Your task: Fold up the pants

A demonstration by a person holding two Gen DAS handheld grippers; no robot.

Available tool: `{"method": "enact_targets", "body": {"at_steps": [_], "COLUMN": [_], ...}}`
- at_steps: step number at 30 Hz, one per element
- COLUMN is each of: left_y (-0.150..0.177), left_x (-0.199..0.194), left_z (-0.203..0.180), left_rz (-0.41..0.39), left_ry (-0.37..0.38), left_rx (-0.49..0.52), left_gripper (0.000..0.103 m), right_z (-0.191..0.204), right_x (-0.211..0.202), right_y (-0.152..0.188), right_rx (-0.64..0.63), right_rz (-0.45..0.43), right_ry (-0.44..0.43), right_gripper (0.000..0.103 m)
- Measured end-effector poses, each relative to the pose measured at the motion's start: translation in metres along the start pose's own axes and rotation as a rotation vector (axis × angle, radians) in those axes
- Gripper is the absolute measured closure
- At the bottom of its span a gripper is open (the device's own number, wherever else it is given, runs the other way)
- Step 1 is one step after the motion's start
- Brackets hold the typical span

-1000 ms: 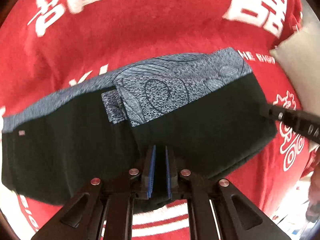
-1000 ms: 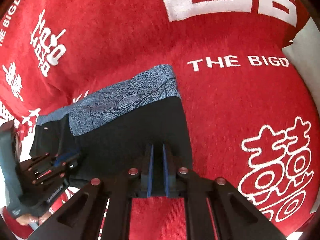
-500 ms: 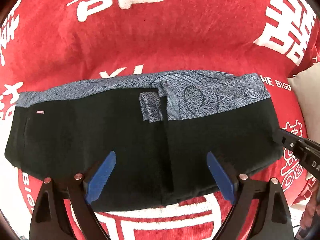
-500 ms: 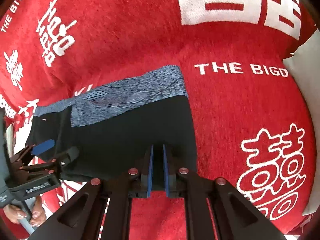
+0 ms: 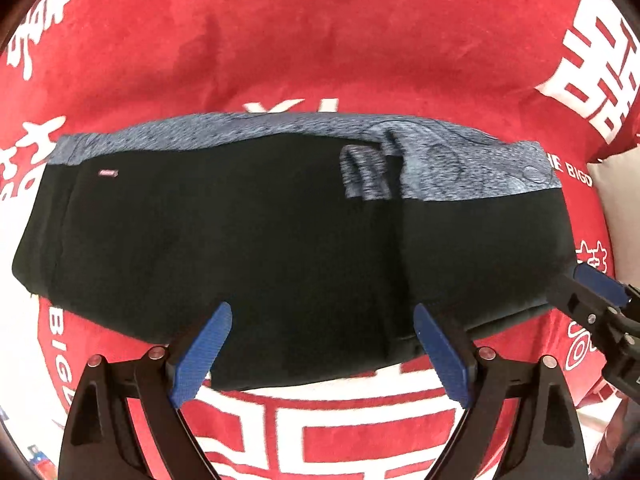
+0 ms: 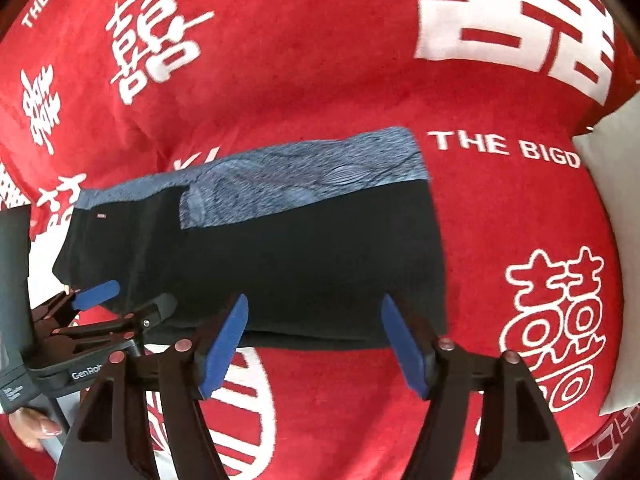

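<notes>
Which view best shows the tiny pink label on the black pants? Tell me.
The left wrist view: the tiny pink label is larger and unobstructed near the black pants' left end. The right wrist view shows it smaller, farther off.

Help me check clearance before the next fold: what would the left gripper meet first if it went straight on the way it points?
Probably the black pants: the left gripper stands open, nothing between its pads, aimed at their near edge. Depth is unclear.

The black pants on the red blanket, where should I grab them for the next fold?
Grip the pants at their near right corner, coming from above with the right hand-held gripper, whose jaws are opening. That black edge lies flat and free on the red blanket, a judgement only.
</notes>
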State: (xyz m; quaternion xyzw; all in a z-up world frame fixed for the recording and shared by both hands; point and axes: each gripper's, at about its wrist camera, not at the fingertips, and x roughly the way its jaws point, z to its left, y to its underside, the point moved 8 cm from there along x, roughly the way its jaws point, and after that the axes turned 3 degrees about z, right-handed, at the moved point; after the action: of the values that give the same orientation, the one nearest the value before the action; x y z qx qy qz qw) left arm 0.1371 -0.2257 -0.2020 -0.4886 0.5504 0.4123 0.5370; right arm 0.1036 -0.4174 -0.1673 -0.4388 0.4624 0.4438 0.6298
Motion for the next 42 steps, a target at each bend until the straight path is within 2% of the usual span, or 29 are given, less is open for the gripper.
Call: {"method": "enact_targets", "body": {"at_steps": [10, 12, 14, 17, 26, 30, 34, 42], "left_y": [0.016, 0.021, 0.026, 0.032, 0.040, 0.042, 0.039, 0.021], "left_x": [-0.004, -0.007, -0.008, -0.009, -0.016, -0.002, 0.007, 0.006], "left_z": [0.066, 0.085, 0.112, 0.156, 0.261, 0.282, 0.289, 0.299], "left_rz": [-0.027, -0.043, -0.053, -0.076, -0.231, -0.246, -0.264, -0.325], "left_ry": [0.013, 0.050, 0.114, 0.161, 0.334, 0.426, 0.485, 0.556], "left_rx": [-0.110, -0.171, -0.272, -0.401, -0.622, -0.695, -0.721, -0.725], "left_gripper": [0.010, 0.010, 0.010, 0.010, 0.010, 0.010, 0.010, 0.010], "right_z": [0.056, 0.065, 0.074, 0.081, 0.082, 0.088, 0.093, 0.093], "right_x": [0.025, 0.034, 0.043, 0.050, 0.058, 0.064, 0.068, 0.067], "right_y": [0.001, 0.004, 0.009, 0.014, 0.018, 0.020, 0.025, 0.026], "right_rx": [-0.092, -0.113, -0.134, -0.160, -0.178, -0.208, -0.261, -0.257], "right_rz": [0.058, 0.078, 0.103, 0.115, 0.105, 0.103, 0.101, 0.092], "right_ry": [0.019, 0.030, 0.042, 0.070, 0.091, 0.117, 0.169, 0.156], "right_gripper": [0.027, 0.027, 0.027, 0.025, 0.022, 0.018, 0.015, 0.015]}}
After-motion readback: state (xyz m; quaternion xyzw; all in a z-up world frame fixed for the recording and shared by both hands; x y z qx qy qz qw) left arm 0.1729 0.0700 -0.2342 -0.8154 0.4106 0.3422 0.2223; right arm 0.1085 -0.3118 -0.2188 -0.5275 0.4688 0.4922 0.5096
